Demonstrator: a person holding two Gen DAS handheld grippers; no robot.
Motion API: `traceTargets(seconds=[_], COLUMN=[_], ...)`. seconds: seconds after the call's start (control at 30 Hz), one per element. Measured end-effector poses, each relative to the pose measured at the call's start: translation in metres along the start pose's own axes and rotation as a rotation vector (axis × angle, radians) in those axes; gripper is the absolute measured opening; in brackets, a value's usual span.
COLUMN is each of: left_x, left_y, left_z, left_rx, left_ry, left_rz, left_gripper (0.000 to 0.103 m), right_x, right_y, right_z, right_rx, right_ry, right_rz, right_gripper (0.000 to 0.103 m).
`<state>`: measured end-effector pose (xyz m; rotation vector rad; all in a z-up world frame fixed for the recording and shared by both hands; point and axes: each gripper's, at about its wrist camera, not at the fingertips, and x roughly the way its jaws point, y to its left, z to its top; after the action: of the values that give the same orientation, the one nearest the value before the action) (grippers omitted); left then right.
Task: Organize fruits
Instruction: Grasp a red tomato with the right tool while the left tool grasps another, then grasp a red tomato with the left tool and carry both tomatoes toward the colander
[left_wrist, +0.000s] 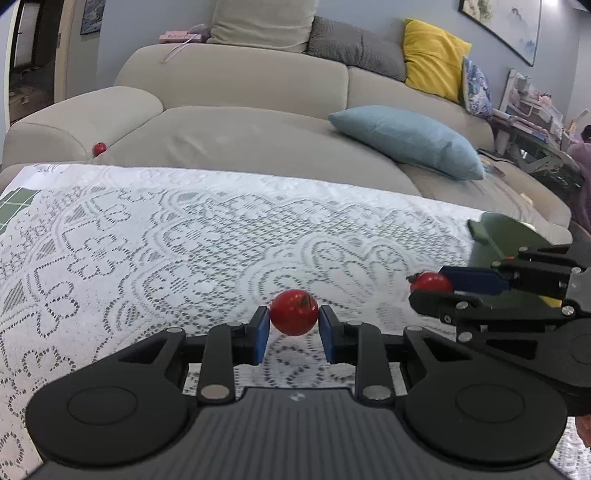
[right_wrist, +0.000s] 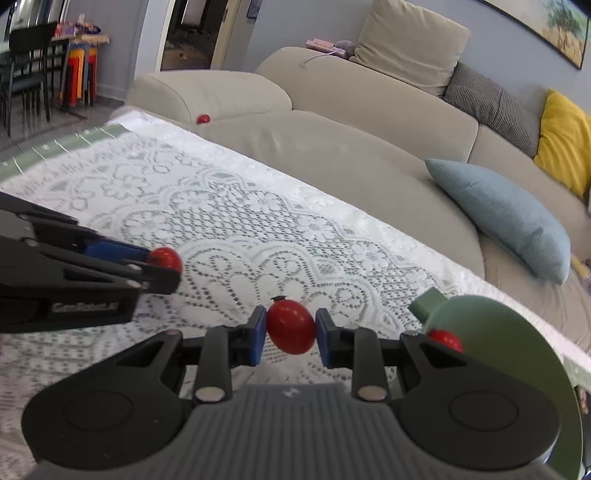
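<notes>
My left gripper (left_wrist: 293, 325) is shut on a small red fruit (left_wrist: 293, 312), held above the lace-covered table (left_wrist: 147, 240). It also shows in the right wrist view (right_wrist: 168, 266) at the left, with its fruit (right_wrist: 166, 258). My right gripper (right_wrist: 290, 332) is shut on another red fruit (right_wrist: 291, 326); it shows in the left wrist view (left_wrist: 428, 290) at the right, with its fruit (left_wrist: 430, 282). A green bowl (right_wrist: 517, 350) stands at the right, with a red fruit (right_wrist: 445, 339) in it. The bowl shows in the left wrist view (left_wrist: 506, 229) behind the right gripper.
A beige sofa (left_wrist: 258, 129) runs along the table's far edge, with a blue pillow (left_wrist: 406, 136) and a yellow pillow (left_wrist: 432, 55) on it. One more red fruit (left_wrist: 99, 148) lies on the sofa by the armrest; it shows too in the right wrist view (right_wrist: 202, 119). Chairs (right_wrist: 26, 74) stand at the far left.
</notes>
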<state>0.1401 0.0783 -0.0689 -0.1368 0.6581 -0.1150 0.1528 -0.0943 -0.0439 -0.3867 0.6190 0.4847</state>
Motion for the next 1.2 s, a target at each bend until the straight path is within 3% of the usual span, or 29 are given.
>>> traceTargets(seconds=[0.5, 0.83, 1.1, 1.2], left_x=[-0.025, -0.03, -0.025, -0.02], left_y=[-0.052, -0.058, -0.058, -0.06], left_z=[0.022, 0.004, -0.027, -0.033], left_rx=[0.046, 0.101, 0.161, 0.215], left_ry=[-0.012, 0.089, 0.081, 0.068], left_rz=[-0.106, -0.165, -0.086, -0.045], left_gripper=[0.025, 0.026, 0.045, 0.046], right_x=[-0.051, -0.059, -0.048, -0.041], right_y=[-0.048, -0.052, -0.037, -0.036], right_z=[-0.009, -0.042, -0.062, -0.065], right_rx=[0.153, 0.261, 0.238, 0.245], right_ry=[-0.025, 0.017, 0.069, 0.088], right_rz=[0.08, 0.215, 0.225, 0.224], right_gripper=[0.025, 0.025, 0.025, 0.025])
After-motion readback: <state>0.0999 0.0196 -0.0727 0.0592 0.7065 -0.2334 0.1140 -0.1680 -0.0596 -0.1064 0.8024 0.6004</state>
